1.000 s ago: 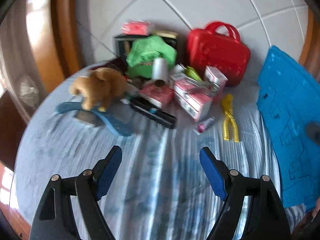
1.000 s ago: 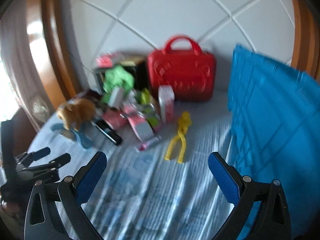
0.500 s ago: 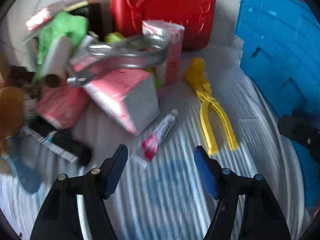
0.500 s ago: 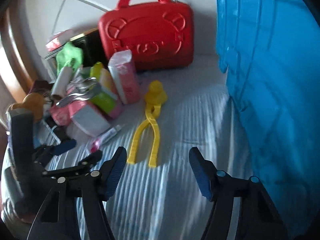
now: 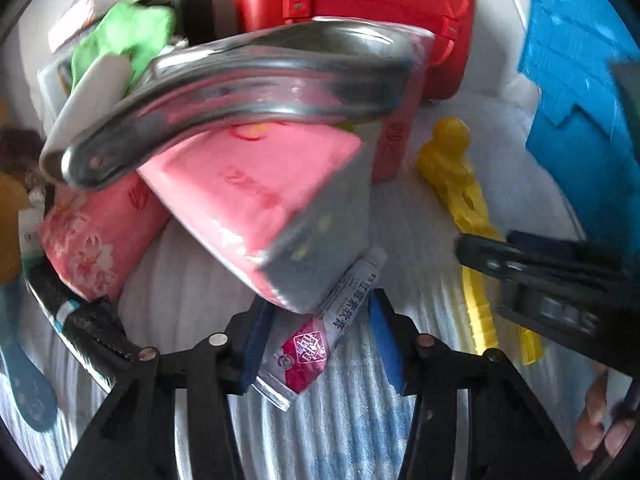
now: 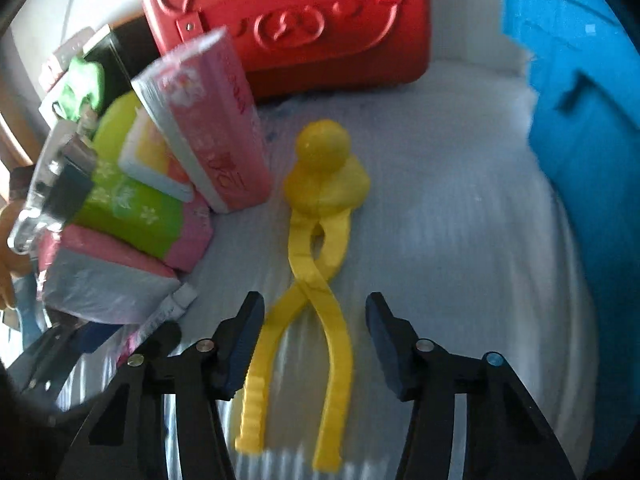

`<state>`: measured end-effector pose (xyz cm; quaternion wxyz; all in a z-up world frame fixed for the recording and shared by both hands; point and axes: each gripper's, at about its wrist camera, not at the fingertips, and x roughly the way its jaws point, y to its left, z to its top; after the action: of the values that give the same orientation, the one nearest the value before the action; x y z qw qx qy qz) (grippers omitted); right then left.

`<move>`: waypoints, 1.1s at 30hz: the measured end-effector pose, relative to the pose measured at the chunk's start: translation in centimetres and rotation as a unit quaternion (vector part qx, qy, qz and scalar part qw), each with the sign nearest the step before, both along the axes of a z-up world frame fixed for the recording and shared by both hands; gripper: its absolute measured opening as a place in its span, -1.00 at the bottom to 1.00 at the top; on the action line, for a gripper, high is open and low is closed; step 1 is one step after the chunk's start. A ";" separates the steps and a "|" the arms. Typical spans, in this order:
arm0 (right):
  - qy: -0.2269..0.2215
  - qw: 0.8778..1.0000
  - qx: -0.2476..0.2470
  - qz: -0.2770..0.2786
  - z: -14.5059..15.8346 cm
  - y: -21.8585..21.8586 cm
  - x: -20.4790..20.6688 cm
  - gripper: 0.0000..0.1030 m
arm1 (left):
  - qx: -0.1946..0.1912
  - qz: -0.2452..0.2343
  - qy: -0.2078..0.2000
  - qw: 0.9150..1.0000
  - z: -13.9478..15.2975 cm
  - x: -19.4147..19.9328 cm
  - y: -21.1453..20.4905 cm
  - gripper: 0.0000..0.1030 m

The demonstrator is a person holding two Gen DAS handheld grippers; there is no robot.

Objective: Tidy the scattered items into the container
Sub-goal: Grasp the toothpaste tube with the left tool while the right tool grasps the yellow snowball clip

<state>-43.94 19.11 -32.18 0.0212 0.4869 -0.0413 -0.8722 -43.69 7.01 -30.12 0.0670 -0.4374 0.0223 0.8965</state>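
Right wrist: striped cloth (image 6: 460, 240), white tiles (image 6: 48, 4).

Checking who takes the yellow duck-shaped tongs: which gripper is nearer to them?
Right. The right gripper straddles the yellow duck tongs' handles; the left gripper straddles a small tube beside them.

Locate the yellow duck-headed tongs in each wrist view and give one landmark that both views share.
Left wrist: the yellow tongs run down the right side, handles passing behind the right gripper.
Right wrist: the tongs lie centre frame, their handles between the right gripper's open pads.
Shared landmark: the red case at the top.
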 end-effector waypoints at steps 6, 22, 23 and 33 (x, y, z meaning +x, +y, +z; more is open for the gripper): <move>-0.007 1.000 0.010 0.013 0.0 0.2 2.0 -0.19 | 0.009 0.015 -0.010 1.000 0.8 1.1 0.8 -0.43; -0.008 1.000 -0.019 0.014 1.6 3.5 10.2 -0.03 | 0.043 0.000 -0.045 0.998 1.5 5.8 1.1 -0.58; -0.004 1.000 -0.018 0.011 1.6 3.4 9.6 -0.03 | 0.043 0.002 -0.044 0.998 1.3 5.4 0.9 -0.58; 0.030 0.999 0.029 0.016 -0.3 2.2 6.5 -0.04 | 0.012 0.010 0.003 1.000 0.0 3.9 1.2 -0.65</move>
<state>-37.44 21.26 -32.49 0.0220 0.4616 -0.0077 -0.8868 -39.79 8.17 -30.16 0.0631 -0.4340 0.0069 0.8987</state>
